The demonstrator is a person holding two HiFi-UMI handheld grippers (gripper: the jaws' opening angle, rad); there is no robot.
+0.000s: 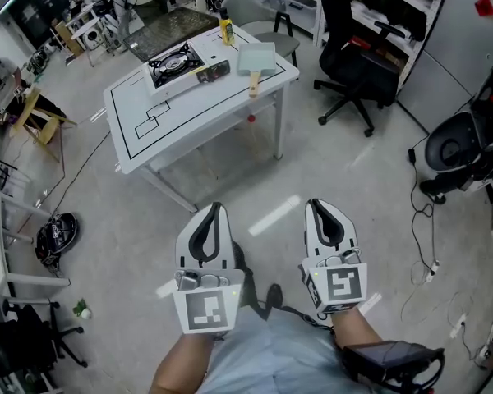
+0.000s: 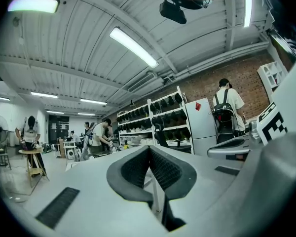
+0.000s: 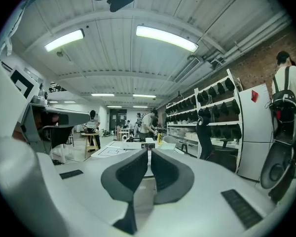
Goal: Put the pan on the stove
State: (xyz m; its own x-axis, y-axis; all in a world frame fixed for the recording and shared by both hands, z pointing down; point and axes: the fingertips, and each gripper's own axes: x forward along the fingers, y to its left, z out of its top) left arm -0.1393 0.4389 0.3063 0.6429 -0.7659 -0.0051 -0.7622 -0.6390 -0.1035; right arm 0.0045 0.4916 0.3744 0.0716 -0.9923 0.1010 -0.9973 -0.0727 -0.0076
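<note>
The grey-padded left gripper (image 2: 149, 149) points level with its jaws pressed together on nothing, a white shelf rack (image 2: 158, 118) at twelve o'clock and a backpack-wearing person (image 2: 227, 107) at two o'clock.

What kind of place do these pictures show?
Probably a research lab or workshop: a white table with black outlines and a portable gas stove, a black office chair, cables across the floor.

Head view: steeply down over left gripper (image 1: 217, 208) and right gripper (image 1: 314, 204), table (image 1: 230, 97) well ahead of them. Gripper views: close behind own jaws, tilted ceilingward. Both share the shelves (image 3: 207, 110); right shares the table, left possibly.
</note>
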